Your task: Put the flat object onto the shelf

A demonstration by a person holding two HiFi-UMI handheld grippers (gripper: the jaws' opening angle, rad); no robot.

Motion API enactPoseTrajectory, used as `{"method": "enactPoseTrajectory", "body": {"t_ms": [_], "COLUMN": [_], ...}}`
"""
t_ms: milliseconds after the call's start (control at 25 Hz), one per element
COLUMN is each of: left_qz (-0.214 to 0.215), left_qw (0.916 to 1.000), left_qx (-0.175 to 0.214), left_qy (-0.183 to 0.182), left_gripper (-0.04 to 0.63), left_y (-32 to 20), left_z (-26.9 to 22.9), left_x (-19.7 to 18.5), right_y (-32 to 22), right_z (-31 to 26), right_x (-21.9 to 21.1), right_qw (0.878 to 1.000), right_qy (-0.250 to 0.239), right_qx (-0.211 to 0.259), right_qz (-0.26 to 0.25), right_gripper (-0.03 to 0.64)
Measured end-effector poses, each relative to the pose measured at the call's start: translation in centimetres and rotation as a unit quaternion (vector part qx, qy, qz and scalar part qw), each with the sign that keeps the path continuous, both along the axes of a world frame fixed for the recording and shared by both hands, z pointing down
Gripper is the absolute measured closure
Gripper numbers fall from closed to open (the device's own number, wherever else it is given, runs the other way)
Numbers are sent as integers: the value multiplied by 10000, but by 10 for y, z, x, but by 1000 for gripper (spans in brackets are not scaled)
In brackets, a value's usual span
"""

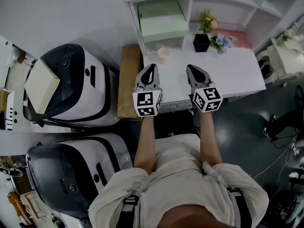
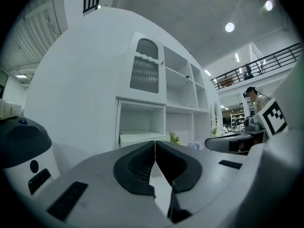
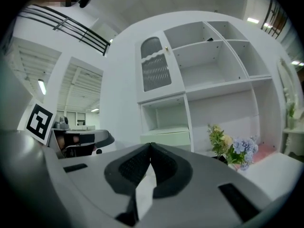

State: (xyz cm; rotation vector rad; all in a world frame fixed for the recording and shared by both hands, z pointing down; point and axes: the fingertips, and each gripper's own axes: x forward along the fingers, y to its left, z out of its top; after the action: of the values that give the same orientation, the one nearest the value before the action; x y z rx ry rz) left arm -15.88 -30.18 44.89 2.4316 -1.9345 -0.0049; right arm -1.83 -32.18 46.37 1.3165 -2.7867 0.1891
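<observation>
Head view alone shows the cup near left claw and right claw, both closed, empty.

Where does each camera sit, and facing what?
Head view: on the head, steeply down at the white desk; both forearms, left gripper, right gripper, torso.
Left gripper view: along its shut jaws toward the shelf unit; right gripper at right.
Right gripper view: along its shut jaws toward the shelf unit; left gripper at left.
Shared: the pale green box, in all three.
</observation>
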Motion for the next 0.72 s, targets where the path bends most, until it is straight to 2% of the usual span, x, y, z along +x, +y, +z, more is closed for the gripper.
{"method": "enactPoseTrajectory", "body": {"t_ms": [240,480,720], "left_qz": [-168,-162,-53], "left_qw": [9997,9997,9993], "left_qx": [-27,-73,-163], "left_qy": [196,180,341], "left_gripper": [583,583,583], "left_y": [5,10,12], "left_z": [0,5,12], "left_x": [-10,-11,-6], "right_y": [5,8,14], "right_z": [-1,-3,-1], "right_x": [-1,-1,0], "right_qw": [10000,10000,9999], "right_qy": [44,-17,33], "right_qx": [43,64,74], "right_qz": [-7,42,78], "right_gripper": [549,549,549]}}
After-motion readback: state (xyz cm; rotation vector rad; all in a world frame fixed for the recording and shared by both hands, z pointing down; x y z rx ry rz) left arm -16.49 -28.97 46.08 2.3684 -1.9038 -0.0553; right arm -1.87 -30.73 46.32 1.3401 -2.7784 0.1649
